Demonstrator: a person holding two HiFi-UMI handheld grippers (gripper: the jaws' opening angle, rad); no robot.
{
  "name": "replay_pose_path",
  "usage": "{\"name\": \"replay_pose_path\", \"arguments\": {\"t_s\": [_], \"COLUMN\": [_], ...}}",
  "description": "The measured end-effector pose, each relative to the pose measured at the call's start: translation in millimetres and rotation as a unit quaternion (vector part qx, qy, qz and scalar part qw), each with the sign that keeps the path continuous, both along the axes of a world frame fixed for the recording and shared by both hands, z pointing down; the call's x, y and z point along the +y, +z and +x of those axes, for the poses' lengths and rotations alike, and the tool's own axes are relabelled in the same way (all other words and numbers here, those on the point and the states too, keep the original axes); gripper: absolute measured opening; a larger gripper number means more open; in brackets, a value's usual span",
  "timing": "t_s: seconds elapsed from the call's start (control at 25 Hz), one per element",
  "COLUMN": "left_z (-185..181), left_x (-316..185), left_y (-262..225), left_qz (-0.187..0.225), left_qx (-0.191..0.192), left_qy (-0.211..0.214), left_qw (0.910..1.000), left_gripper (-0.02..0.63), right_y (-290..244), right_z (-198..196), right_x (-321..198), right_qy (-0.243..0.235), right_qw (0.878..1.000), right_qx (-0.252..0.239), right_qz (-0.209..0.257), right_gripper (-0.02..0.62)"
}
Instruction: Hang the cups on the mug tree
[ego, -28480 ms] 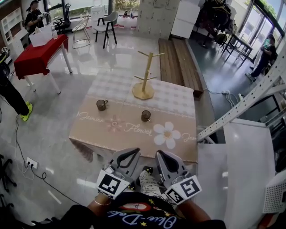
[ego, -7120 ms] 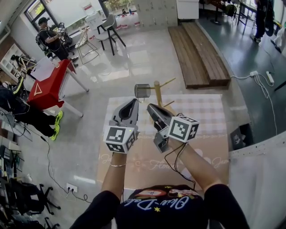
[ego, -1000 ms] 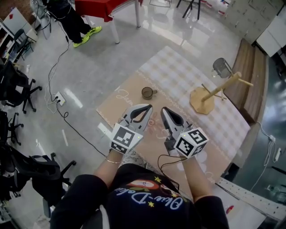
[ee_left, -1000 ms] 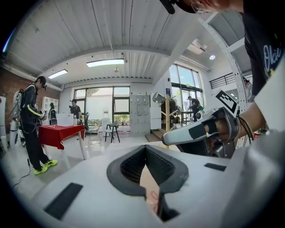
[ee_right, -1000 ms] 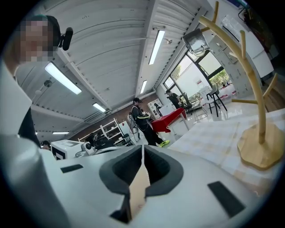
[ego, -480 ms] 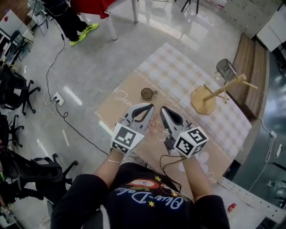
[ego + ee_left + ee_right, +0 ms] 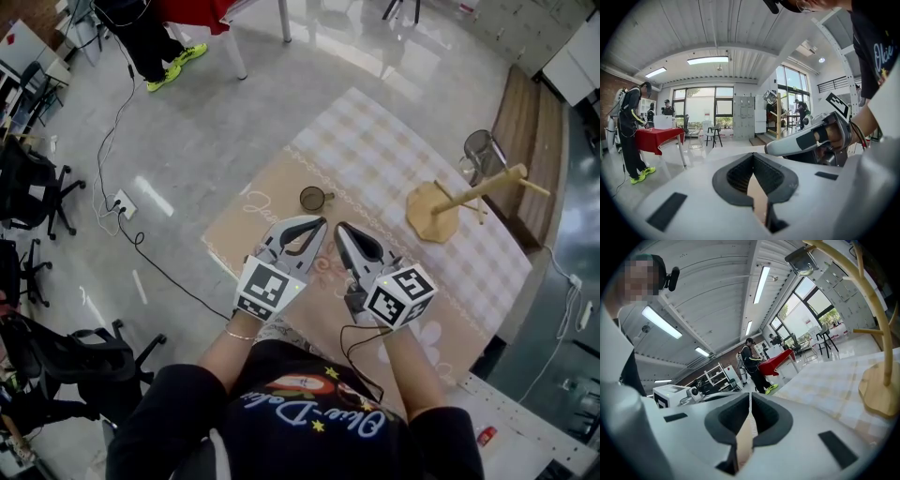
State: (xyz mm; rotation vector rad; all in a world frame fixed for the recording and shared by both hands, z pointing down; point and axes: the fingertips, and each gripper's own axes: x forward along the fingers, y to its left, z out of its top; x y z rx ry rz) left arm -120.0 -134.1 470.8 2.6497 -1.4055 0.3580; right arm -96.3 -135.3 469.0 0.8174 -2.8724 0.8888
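Observation:
A wooden mug tree (image 7: 461, 201) stands on the table's right part, and a glass cup (image 7: 480, 150) hangs from an upper peg. A second glass cup (image 7: 312, 199) stands upright on the beige flowered cloth (image 7: 272, 202), just beyond my grippers. My left gripper (image 7: 314, 223) and right gripper (image 7: 339, 228) hover side by side over the near edge, both shut with nothing between the jaws. The right gripper view shows the tree (image 7: 876, 324) at the right with the hung cup (image 7: 800, 261) on top. In the left gripper view the tree (image 7: 778, 117) stands far off.
A red table (image 7: 663, 138) with a person (image 7: 630, 131) beside it stands beyond the floor on the left. Office chairs (image 7: 37, 178) and a cable with a socket strip (image 7: 120, 202) lie at the left. A wooden bench (image 7: 534, 112) runs past the table's right side.
Both grippers stay shut in the same place. The head view has drifted slightly, so the tree and the cups sit a little further right in the picture.

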Motion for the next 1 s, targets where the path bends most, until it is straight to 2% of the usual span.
{"name": "replay_pose_path", "arguments": {"t_s": [0.4, 0.52, 0.8, 1.0], "left_z": [-7.8, -8.9, -11.2, -9.4], "left_x": [-10.1, -13.8, -21.4, -23.5], "left_y": [6.3, 7.1, 13.5, 19.6], "left_qz": [-0.010, -0.011, -0.019, -0.026], "left_qx": [0.000, 0.000, 0.000, 0.001], "left_qy": [0.002, 0.003, 0.005, 0.010], "left_qw": [1.0000, 0.9999, 0.9998, 0.9996], "left_gripper": [0.008, 0.008, 0.008, 0.008], "right_y": [4.9, 6.2, 12.9, 17.9], "right_z": [-7.4, -8.9, -10.8, -13.8], "right_x": [-8.2, -10.9, -17.7, -20.2], "right_qy": [-0.001, 0.000, 0.000, -0.017], "right_qw": [1.000, 1.000, 1.000, 0.999], "right_qx": [0.003, 0.006, 0.012, 0.027], "right_qz": [-0.005, -0.007, -0.010, -0.006], "right_gripper": [0.012, 0.040, 0.040, 0.045]}}
